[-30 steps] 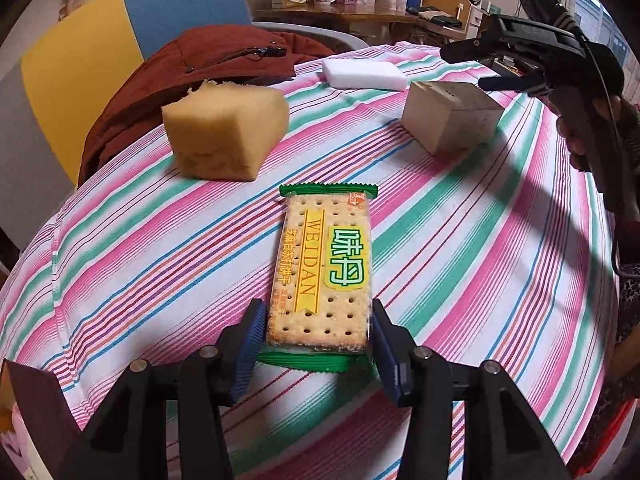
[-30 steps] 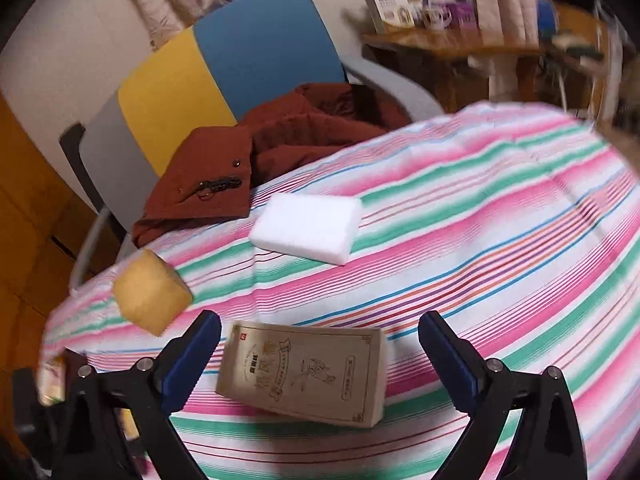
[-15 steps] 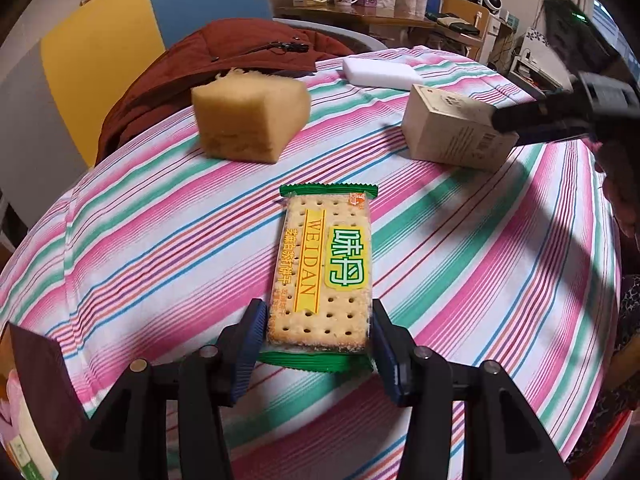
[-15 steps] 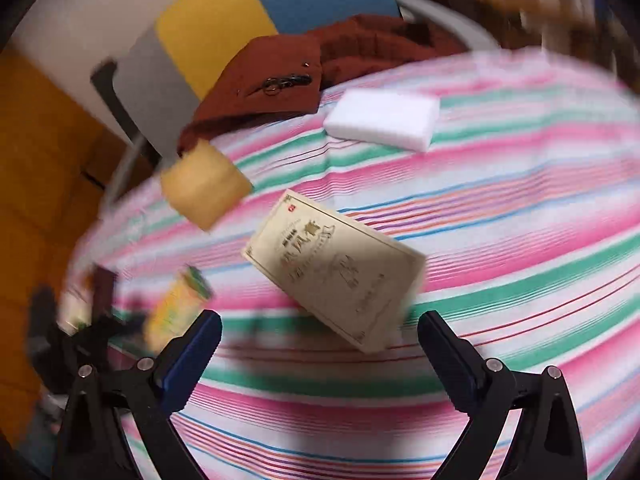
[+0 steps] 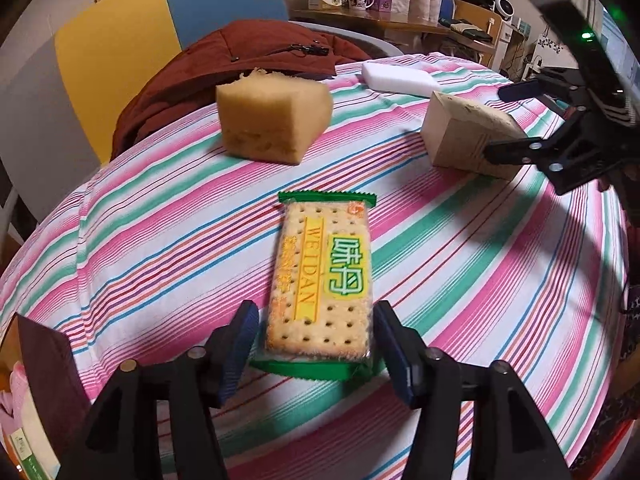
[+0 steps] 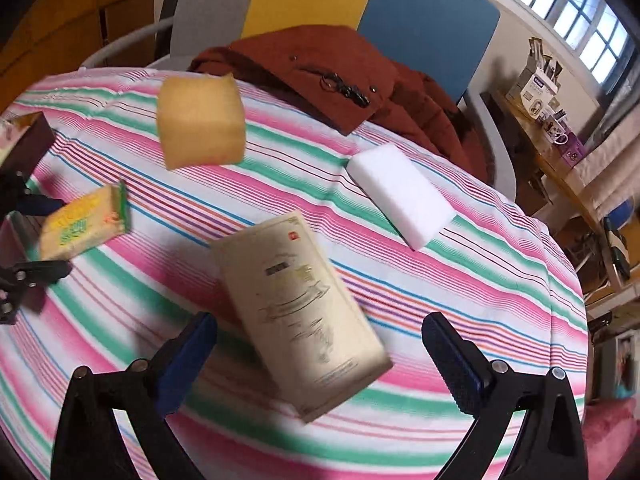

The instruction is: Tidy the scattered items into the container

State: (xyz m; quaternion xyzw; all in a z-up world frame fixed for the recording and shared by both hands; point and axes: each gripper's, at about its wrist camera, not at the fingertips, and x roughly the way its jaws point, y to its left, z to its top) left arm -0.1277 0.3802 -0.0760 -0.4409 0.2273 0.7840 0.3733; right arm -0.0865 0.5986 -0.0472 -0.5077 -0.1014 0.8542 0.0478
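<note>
A green-edged cracker packet (image 5: 320, 280) lies on the striped tablecloth between the fingers of my left gripper (image 5: 316, 340). The jaws are opening, with a gap showing on each side of the packet. Further right, a beige printed box (image 6: 304, 308) lies flat under my right gripper (image 6: 320, 360), which stands wide open and straddles it without touching. From the left wrist view the same box (image 5: 468, 136) has the right gripper's fingers (image 5: 516, 148) at its end. A yellow sponge block (image 5: 272, 120) and a white foam block (image 5: 396, 76) rest farther back. The dark container (image 5: 44, 372) shows at the near left corner.
A rust-red jacket (image 5: 248, 56) hangs over a yellow and blue chair (image 5: 168, 12) at the table's far edge. The round table (image 5: 500, 280) drops off on all sides. A cluttered desk (image 6: 560, 148) stands behind it on the right.
The left jaws have spread off the cracker packet. The right gripper has rolled and moved over the beige box, which now lies lengthwise between its fingers.
</note>
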